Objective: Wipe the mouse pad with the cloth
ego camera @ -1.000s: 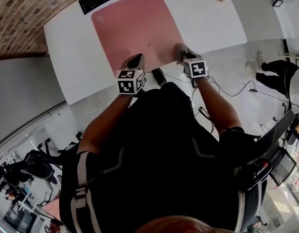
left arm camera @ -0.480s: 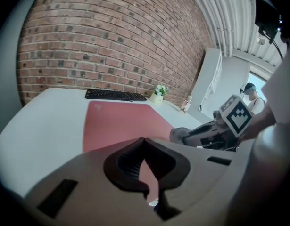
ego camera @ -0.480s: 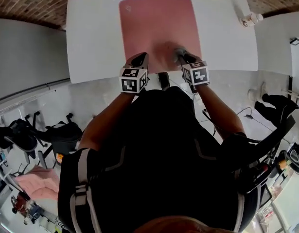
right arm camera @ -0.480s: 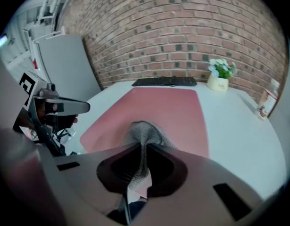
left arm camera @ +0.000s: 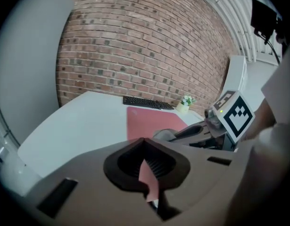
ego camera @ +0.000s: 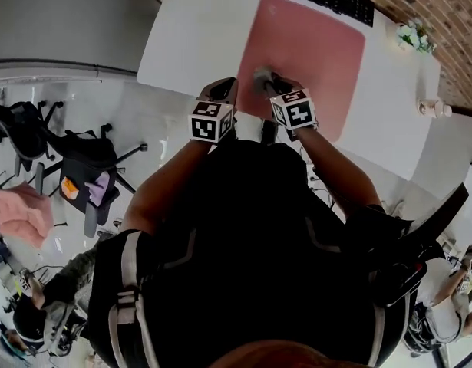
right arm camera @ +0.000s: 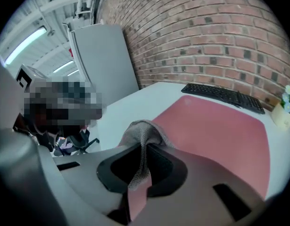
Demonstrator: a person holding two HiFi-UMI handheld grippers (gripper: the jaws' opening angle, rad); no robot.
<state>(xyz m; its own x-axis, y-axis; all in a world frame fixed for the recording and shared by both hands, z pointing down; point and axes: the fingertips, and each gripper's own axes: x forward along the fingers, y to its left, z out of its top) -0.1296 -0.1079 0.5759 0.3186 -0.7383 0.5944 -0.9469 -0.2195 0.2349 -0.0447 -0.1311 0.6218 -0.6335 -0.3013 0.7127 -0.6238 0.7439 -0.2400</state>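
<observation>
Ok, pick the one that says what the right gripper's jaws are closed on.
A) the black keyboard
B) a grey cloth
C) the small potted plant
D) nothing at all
B: in the right gripper view the right gripper has its jaws pinched on the grey cloth, which bunches up over the near edge of the pink mouse pad.

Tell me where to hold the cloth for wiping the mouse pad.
Pinch the cloth on a gathered fold, coming from above on the near side of the table, as the right hand-held gripper does: its jaws are shut on such a fold, and the loose bunch bulges past the tips above the mouse pad. It is limp, so a ridge likely holds best.
</observation>
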